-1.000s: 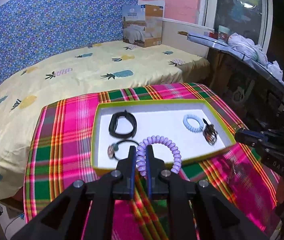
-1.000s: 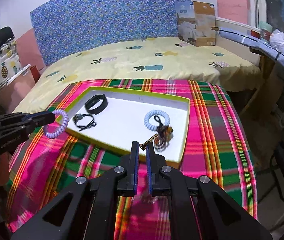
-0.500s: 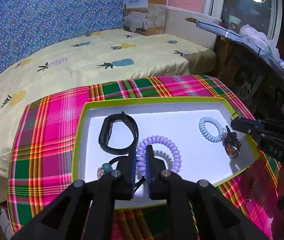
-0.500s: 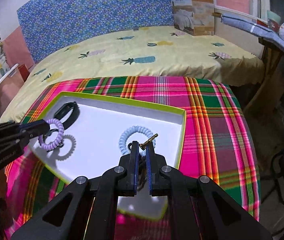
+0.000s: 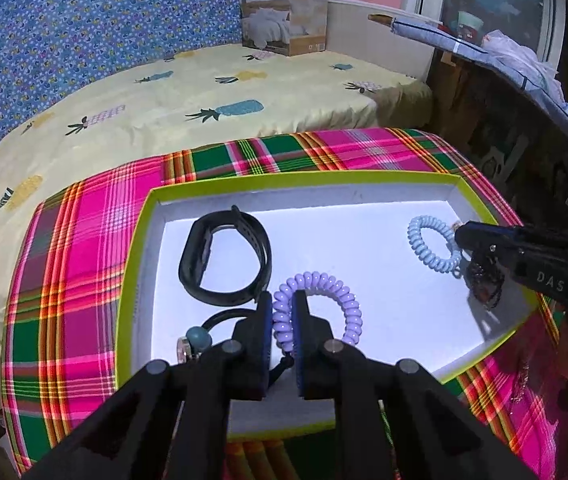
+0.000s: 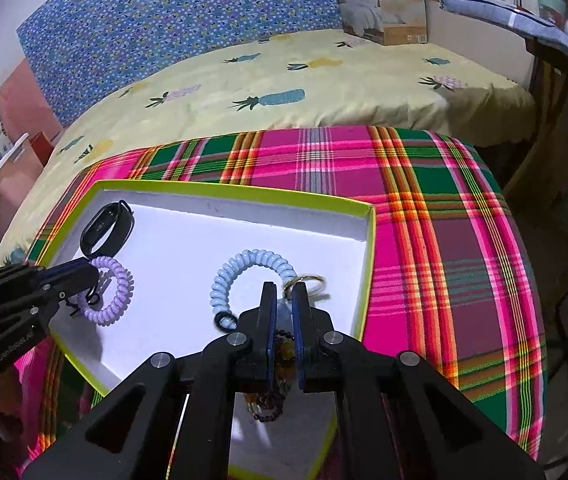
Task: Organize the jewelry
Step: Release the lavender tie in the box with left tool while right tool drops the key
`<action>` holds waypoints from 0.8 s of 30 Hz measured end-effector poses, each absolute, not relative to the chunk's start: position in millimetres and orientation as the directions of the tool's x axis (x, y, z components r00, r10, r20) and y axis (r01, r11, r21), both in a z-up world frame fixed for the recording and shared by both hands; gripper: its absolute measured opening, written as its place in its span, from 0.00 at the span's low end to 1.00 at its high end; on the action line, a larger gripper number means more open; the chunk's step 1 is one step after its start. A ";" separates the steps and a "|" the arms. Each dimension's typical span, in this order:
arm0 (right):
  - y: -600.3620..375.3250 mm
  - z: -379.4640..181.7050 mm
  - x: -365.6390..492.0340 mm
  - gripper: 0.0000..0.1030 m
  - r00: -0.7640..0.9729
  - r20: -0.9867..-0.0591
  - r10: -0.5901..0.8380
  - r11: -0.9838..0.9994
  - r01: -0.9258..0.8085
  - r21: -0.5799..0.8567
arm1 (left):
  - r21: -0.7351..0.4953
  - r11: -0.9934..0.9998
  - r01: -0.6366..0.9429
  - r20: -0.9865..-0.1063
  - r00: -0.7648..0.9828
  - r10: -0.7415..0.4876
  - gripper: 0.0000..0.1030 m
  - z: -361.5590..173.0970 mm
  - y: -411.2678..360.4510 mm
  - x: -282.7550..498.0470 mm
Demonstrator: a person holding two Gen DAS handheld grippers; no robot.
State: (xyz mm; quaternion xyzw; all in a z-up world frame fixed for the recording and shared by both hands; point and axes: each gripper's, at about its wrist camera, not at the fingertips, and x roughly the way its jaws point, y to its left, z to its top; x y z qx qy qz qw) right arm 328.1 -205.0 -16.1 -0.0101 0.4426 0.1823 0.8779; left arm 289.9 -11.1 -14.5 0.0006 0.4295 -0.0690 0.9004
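A white tray with a lime rim (image 5: 135, 248) (image 6: 368, 264) lies on the plaid cloth. My left gripper (image 5: 282, 300) (image 6: 83, 276) is shut on a purple coil bracelet (image 5: 344, 300) (image 6: 119, 296), low over the tray's near left part. My right gripper (image 6: 282, 292) (image 5: 464, 236) is shut on a dark beaded bracelet with a gold ring (image 6: 279, 344) (image 5: 484, 280), over the tray's right side. In the tray lie a black fitness band (image 5: 219, 260) (image 6: 103, 228), a light blue coil bracelet (image 5: 432, 244) (image 6: 251, 268), and a dark cord with a teal bead (image 5: 199, 336).
The plaid cloth (image 5: 79, 248) (image 6: 444, 220) covers a small table in front of a bed with a pineapple sheet (image 5: 163, 100). A cardboard box (image 5: 284, 12) stands at the bed's far end. Dark furniture (image 5: 504, 120) is on the right.
Both grippers have moved forward and down over the tray. The purple coil now hangs just above the tray floor, and the beaded bracelet is held over the tray's right side.
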 end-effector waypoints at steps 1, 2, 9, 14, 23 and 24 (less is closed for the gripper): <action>-205.8 -15.6 326.7 0.12 0.543 -0.780 0.311 0.933 -0.329 0.144 | -0.058 0.990 0.127 -0.773 0.622 -0.125 0.10 -14.5 -11.4 289.5; -205.6 -14.6 325.8 0.14 0.544 -0.780 0.309 0.934 -0.326 0.143 | -0.059 0.990 0.128 -0.772 0.623 -0.127 0.10 -14.4 -11.5 289.2; -210.1 -6.7 311.3 0.15 0.557 -0.773 0.303 0.937 -0.320 0.138 | -0.071 0.988 0.139 -0.768 0.625 -0.143 0.11 -8.6 -9.7 281.6; -212.2 6.3 294.3 0.15 0.577 -0.756 0.308 0.937 -0.320 0.138 | -0.077 0.987 0.139 -0.759 0.634 -0.148 0.11 0.0 -5.3 271.8; -214.5 27.9 245.6 0.16 0.608 -0.720 0.336 0.932 -0.327 0.158 | -0.081 0.988 0.128 -0.737 0.659 -0.146 0.11 18.6 7.9 228.0; -215.6 28.9 238.7 0.16 0.610 -0.716 0.339 0.931 -0.327 0.162 | -0.083 0.988 0.127 -0.734 0.663 -0.147 0.11 20.9 9.0 220.6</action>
